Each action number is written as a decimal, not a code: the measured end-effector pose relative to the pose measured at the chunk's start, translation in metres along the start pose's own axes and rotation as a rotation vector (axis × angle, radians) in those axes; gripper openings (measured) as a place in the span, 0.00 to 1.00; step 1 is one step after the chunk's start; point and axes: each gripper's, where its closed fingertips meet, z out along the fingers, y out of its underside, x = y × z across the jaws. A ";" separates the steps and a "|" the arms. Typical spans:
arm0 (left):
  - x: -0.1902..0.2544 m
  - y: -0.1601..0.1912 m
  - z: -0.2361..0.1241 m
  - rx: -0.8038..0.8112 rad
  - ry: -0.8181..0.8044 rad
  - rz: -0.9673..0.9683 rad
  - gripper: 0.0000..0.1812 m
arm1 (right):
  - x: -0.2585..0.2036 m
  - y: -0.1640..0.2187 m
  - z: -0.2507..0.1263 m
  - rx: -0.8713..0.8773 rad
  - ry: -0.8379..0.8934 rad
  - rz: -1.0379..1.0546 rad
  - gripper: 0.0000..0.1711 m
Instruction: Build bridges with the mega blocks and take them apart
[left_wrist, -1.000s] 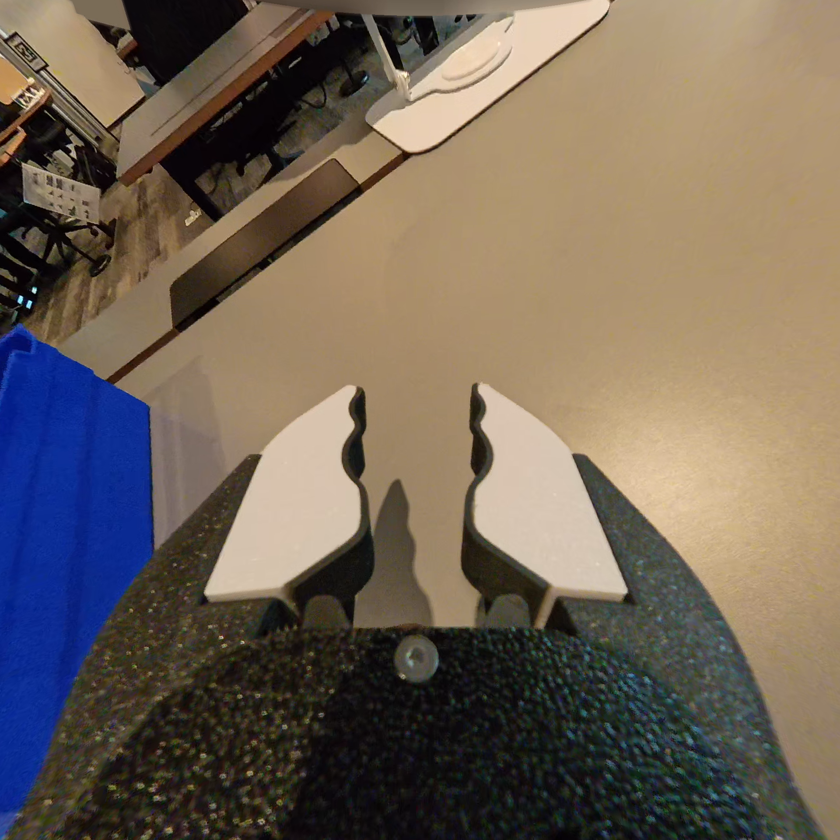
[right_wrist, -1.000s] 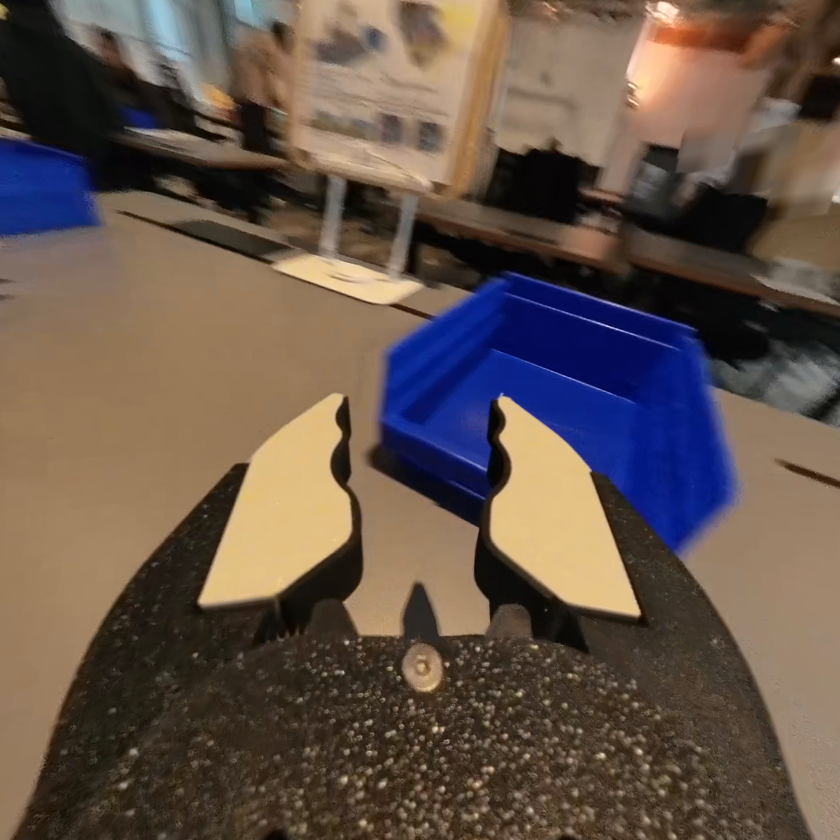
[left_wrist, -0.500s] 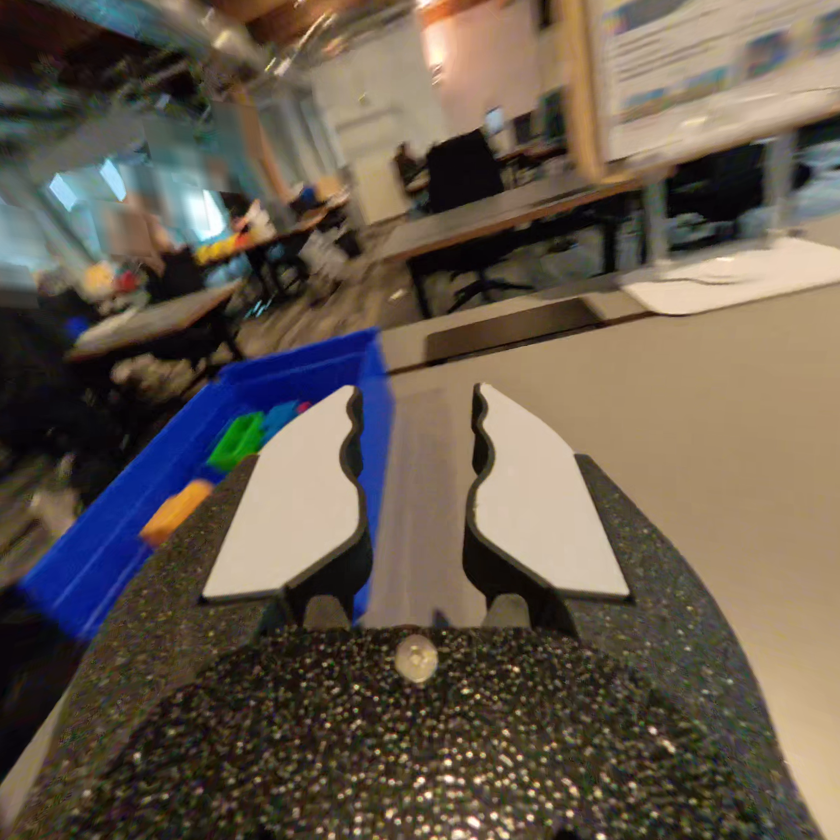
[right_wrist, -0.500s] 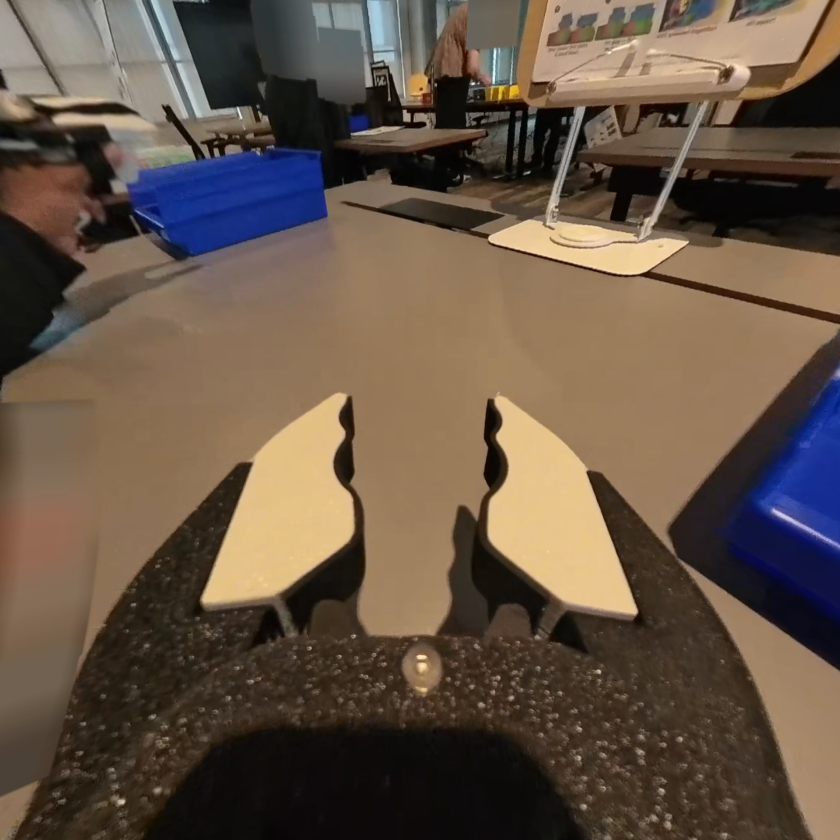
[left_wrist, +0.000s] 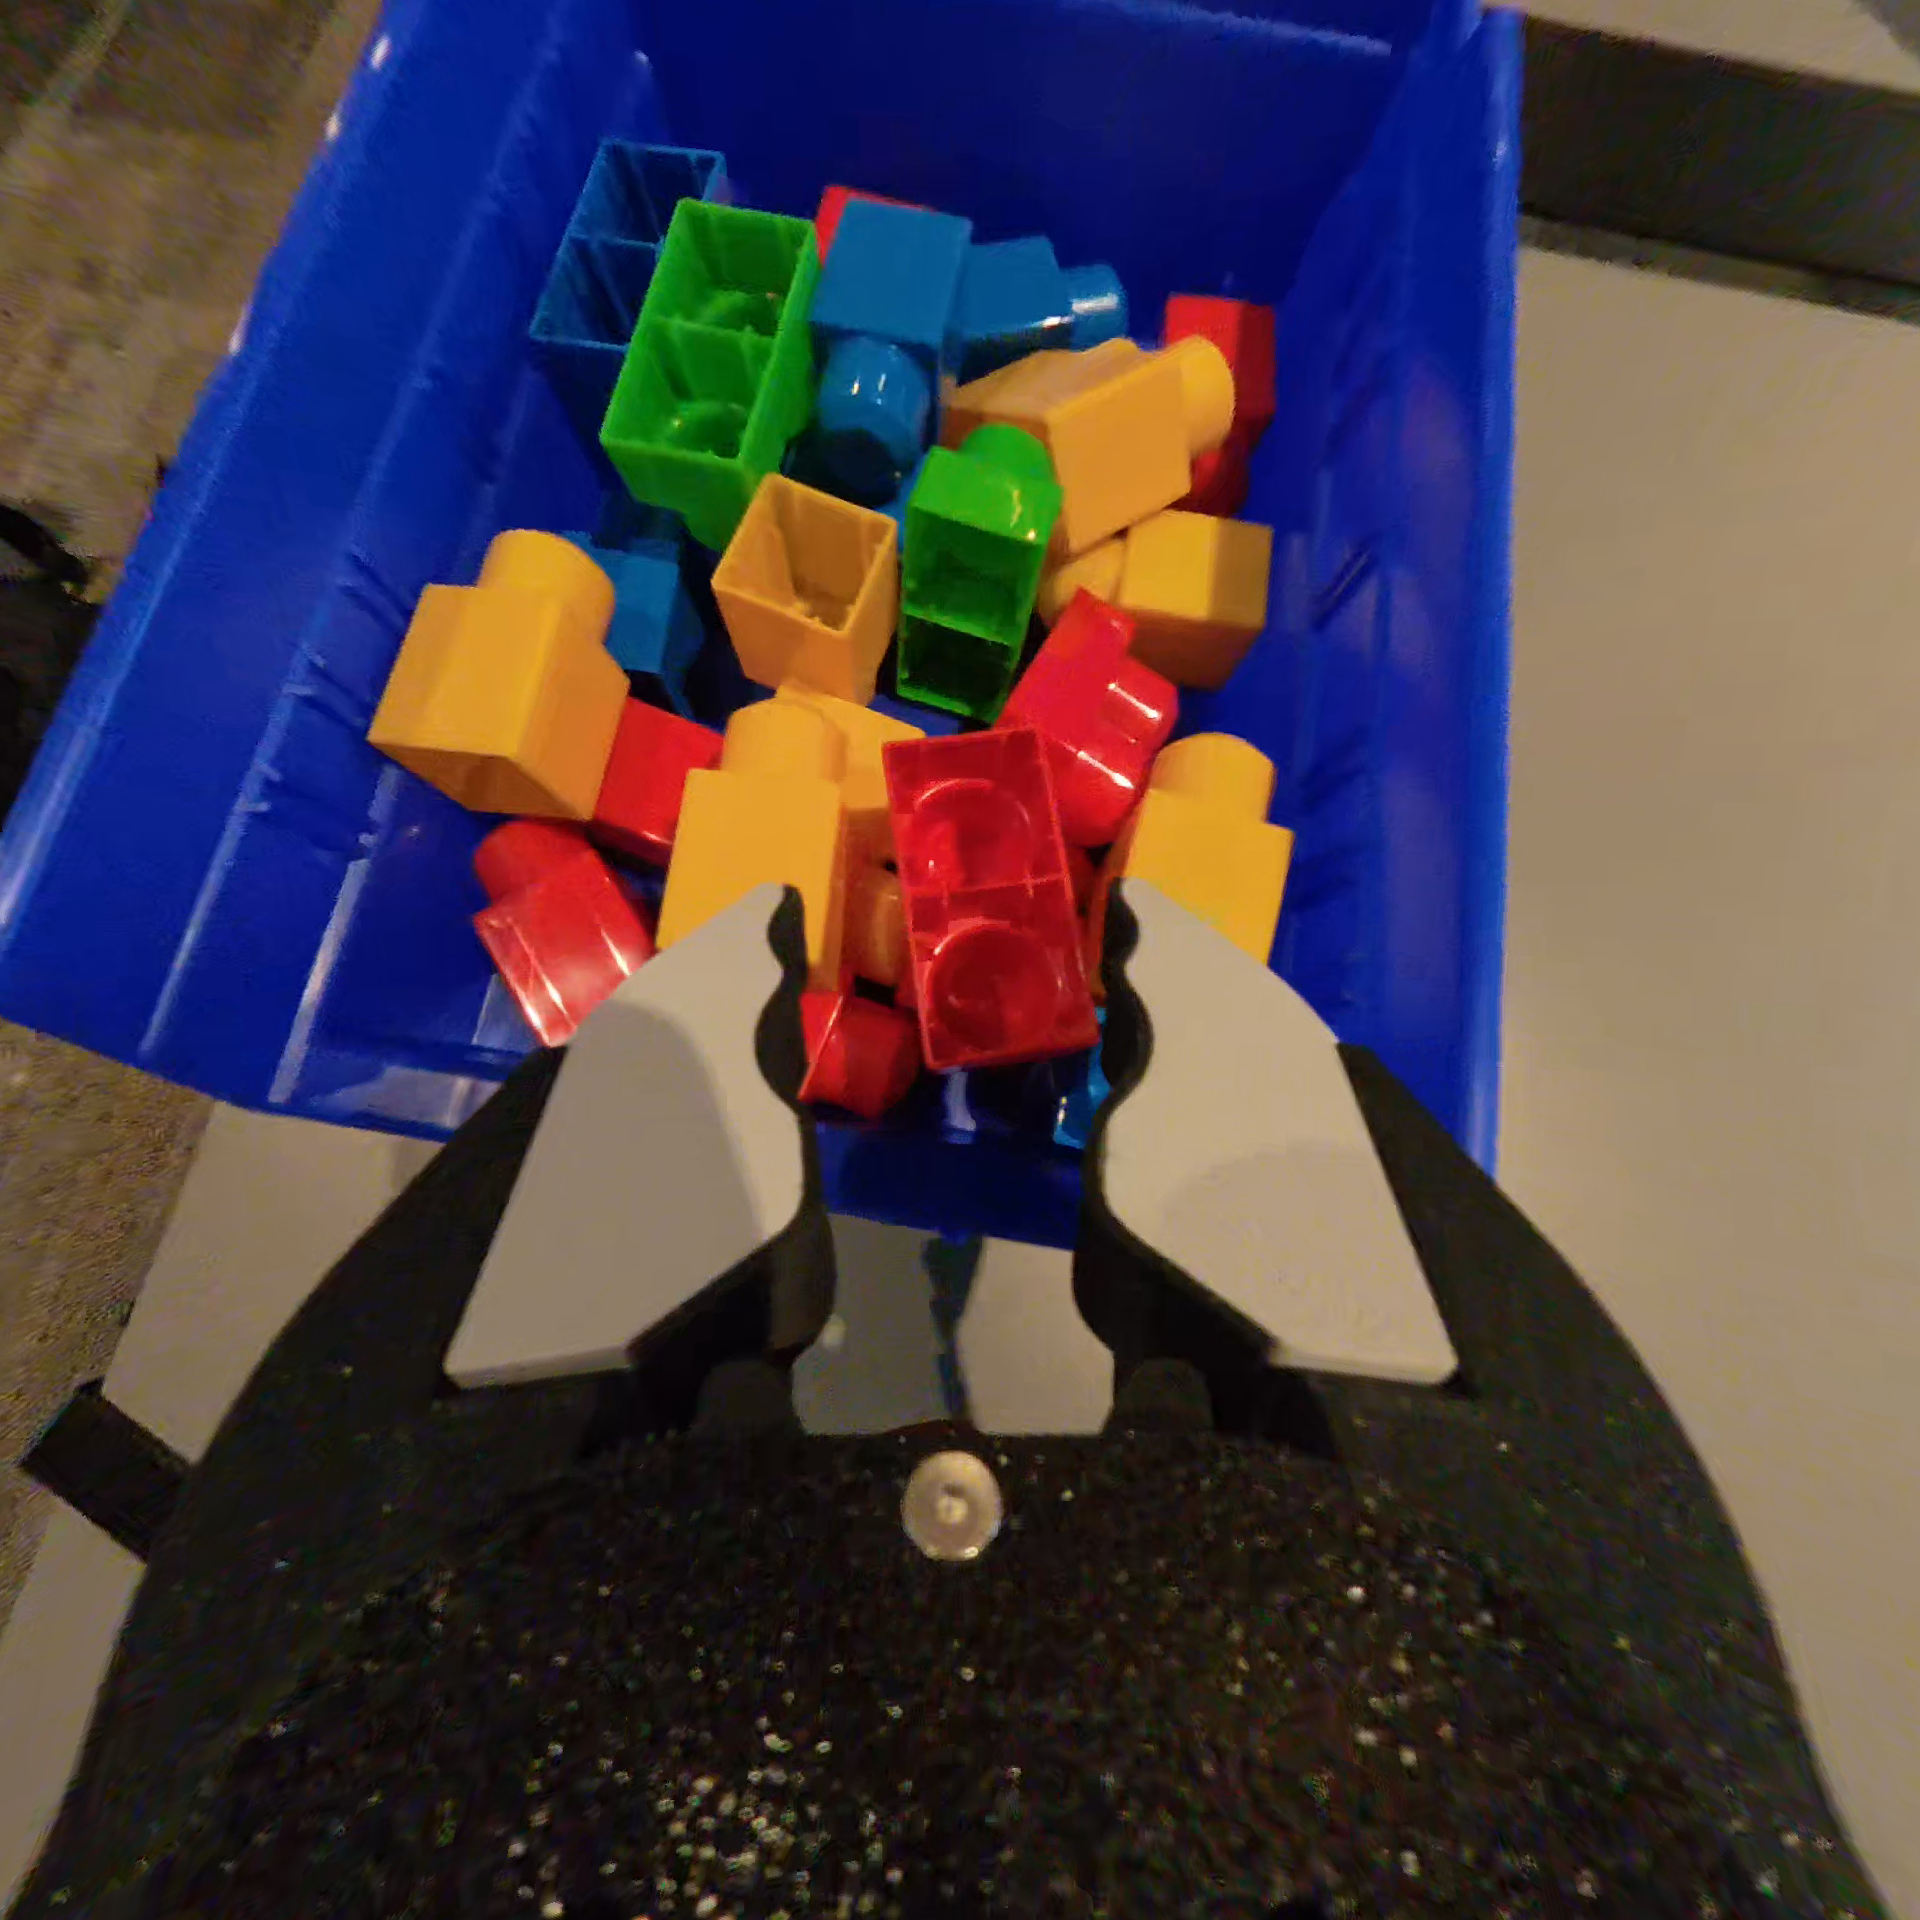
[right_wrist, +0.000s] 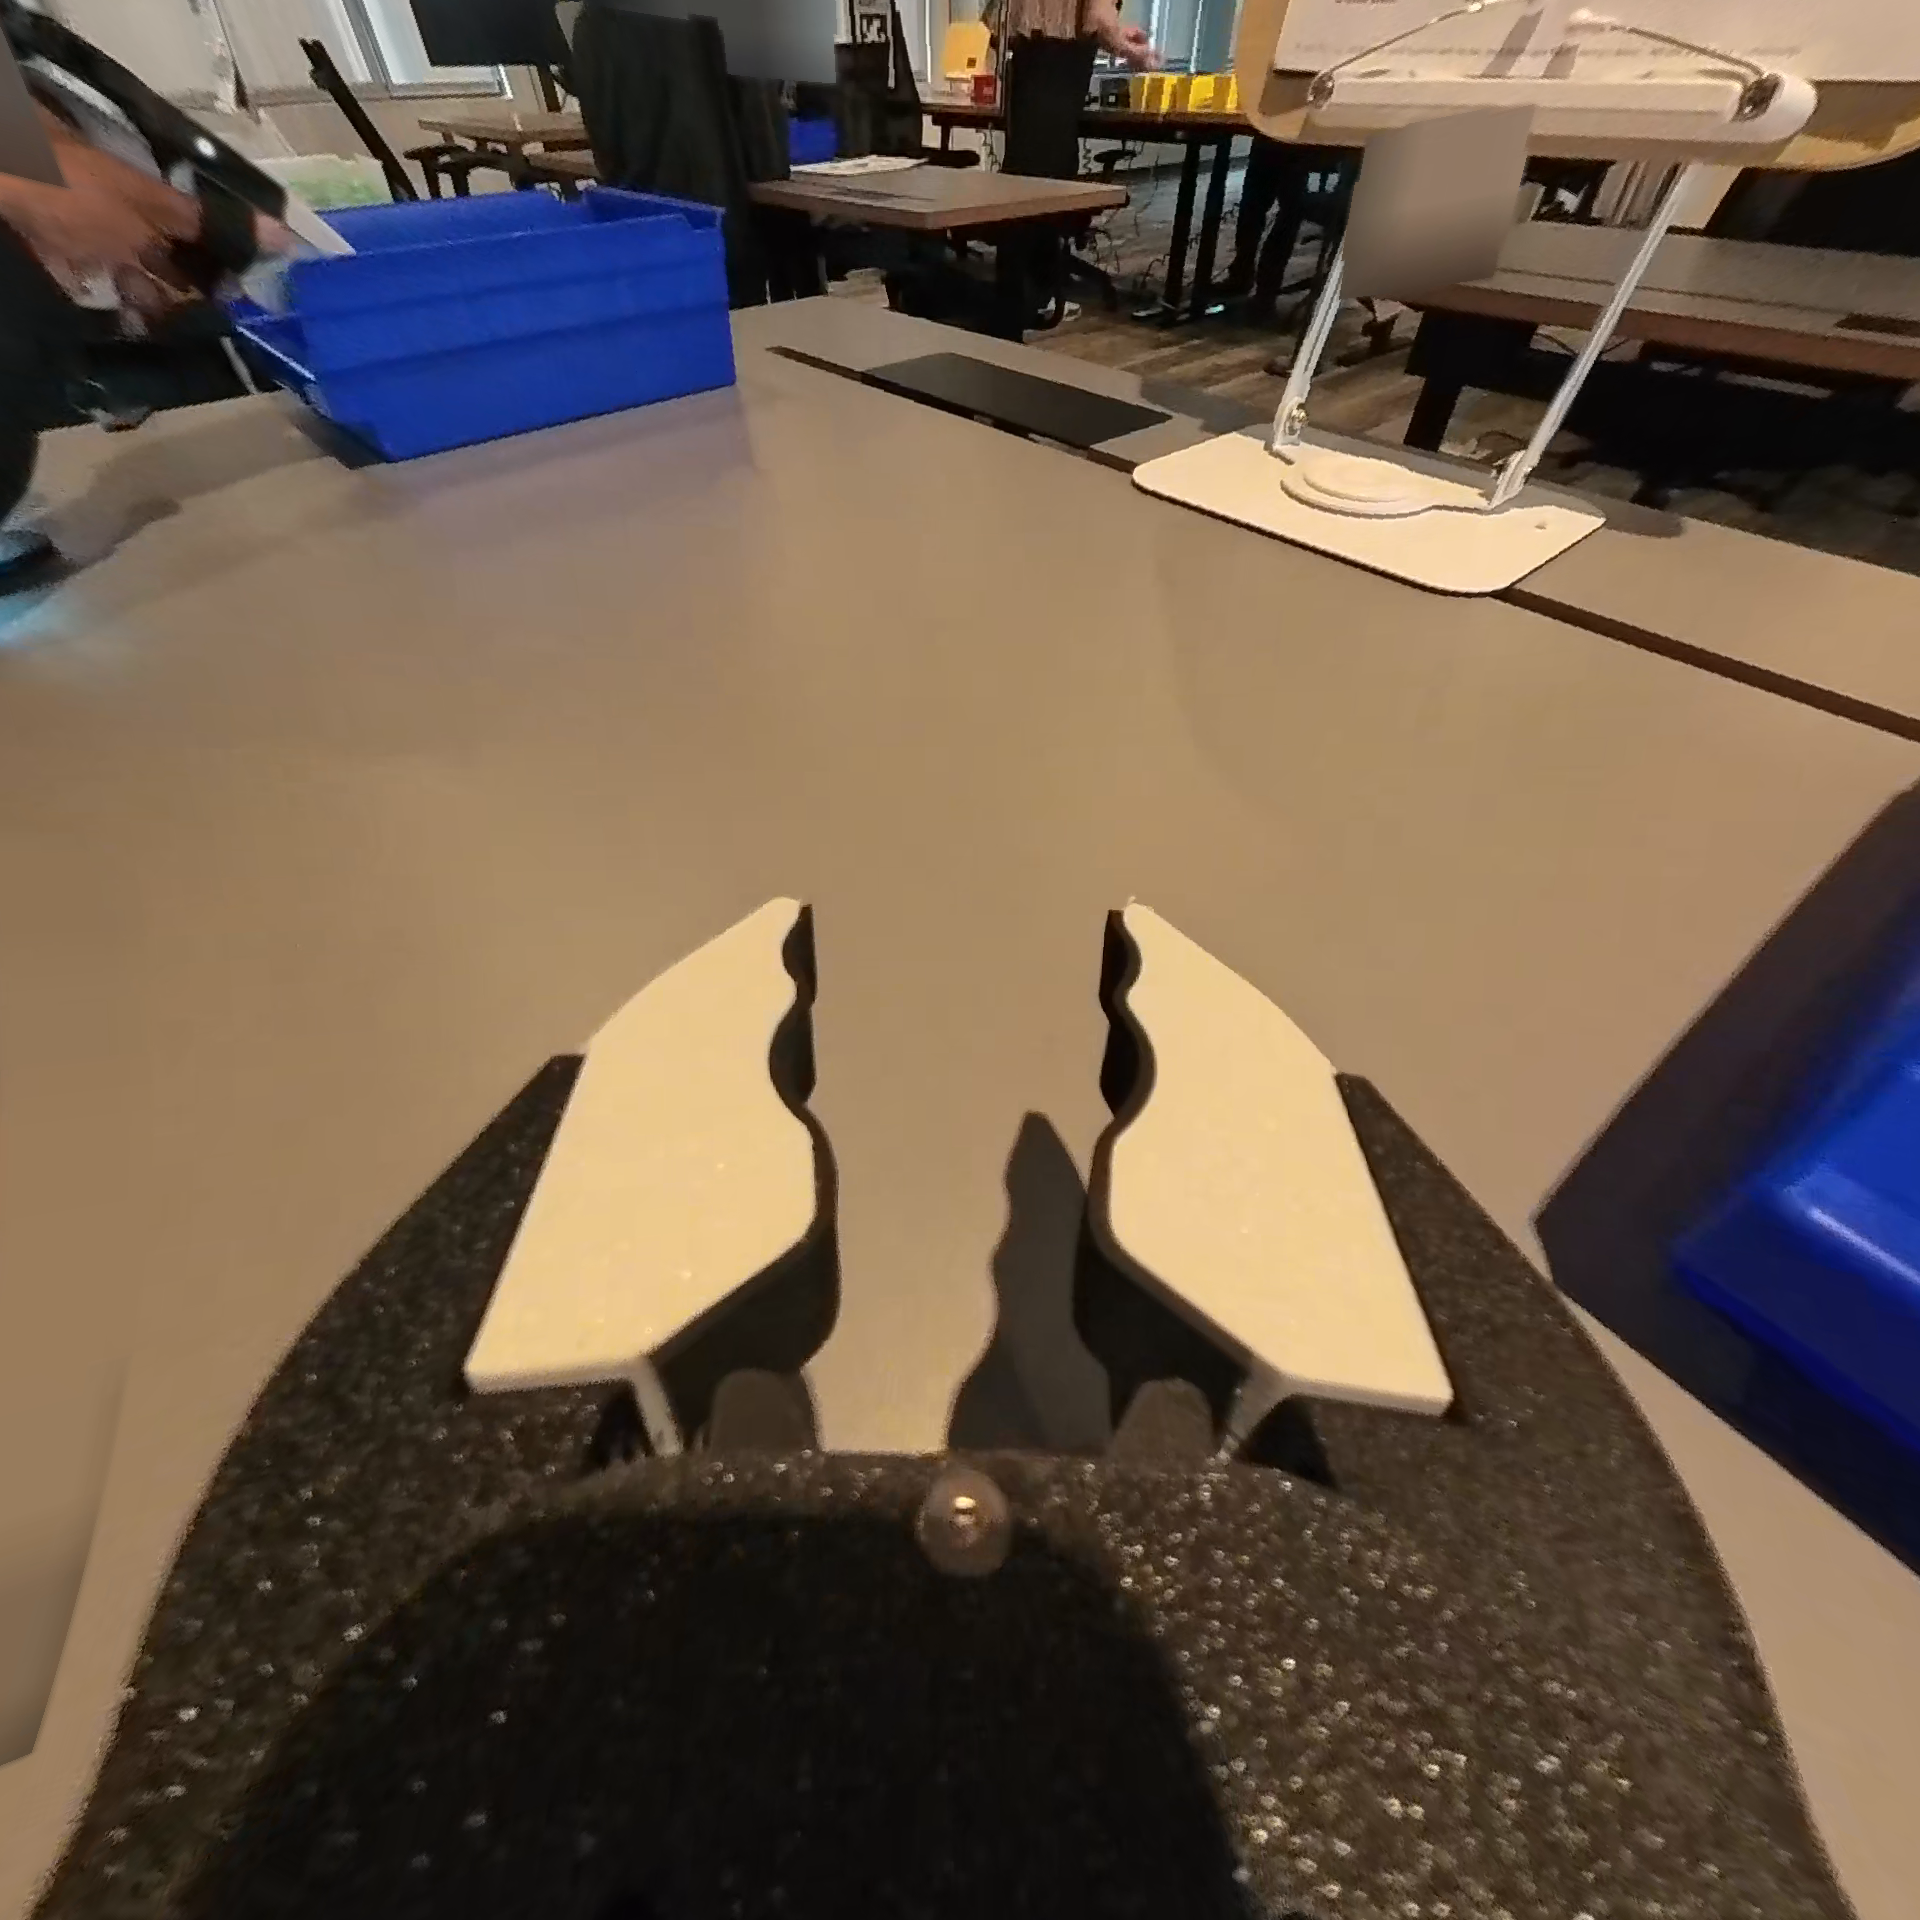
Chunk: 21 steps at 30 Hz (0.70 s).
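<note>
A blue bin (left_wrist: 1392, 582) holds several mega blocks in red, yellow, green and blue. My left gripper (left_wrist: 951, 935) is open and hangs over the bin's near end. A clear red two-stud block (left_wrist: 982, 894) lies between and beyond its fingertips, which are not closed on it. A yellow block (left_wrist: 753, 831) sits just past the left fingertip. My right gripper (right_wrist: 961, 920) is open and empty over the bare grey table (right_wrist: 727, 675). The same bin (right_wrist: 520, 301) shows far left in the right wrist view, with my left gripper (right_wrist: 244, 223) above it.
A second blue bin (right_wrist: 1808, 1236) sits close on the right of the right gripper. A white stand base (right_wrist: 1371, 509) and a black strip (right_wrist: 1018, 395) lie at the table's far edge. Floor (left_wrist: 94, 1164) shows left of the bin. People and desks stand behind. The gap from one gripper's tips to the other's is roughly 70 cm.
My left gripper swung left from the bare table to look down into the block bin. My right gripper turned left off the second bin and now points across the table.
</note>
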 end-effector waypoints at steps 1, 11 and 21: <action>0.000 0.002 0.003 -0.008 0.004 -0.005 0.30 | 0.000 0.000 0.000 0.000 0.005 -0.007 0.31; -0.003 0.009 0.008 -0.080 -0.047 0.073 0.23 | -0.002 -0.001 0.000 0.008 0.036 -0.057 0.30; -0.012 0.014 0.019 -0.094 -0.086 0.087 0.20 | 0.001 -0.004 -0.003 0.033 0.097 -0.090 0.30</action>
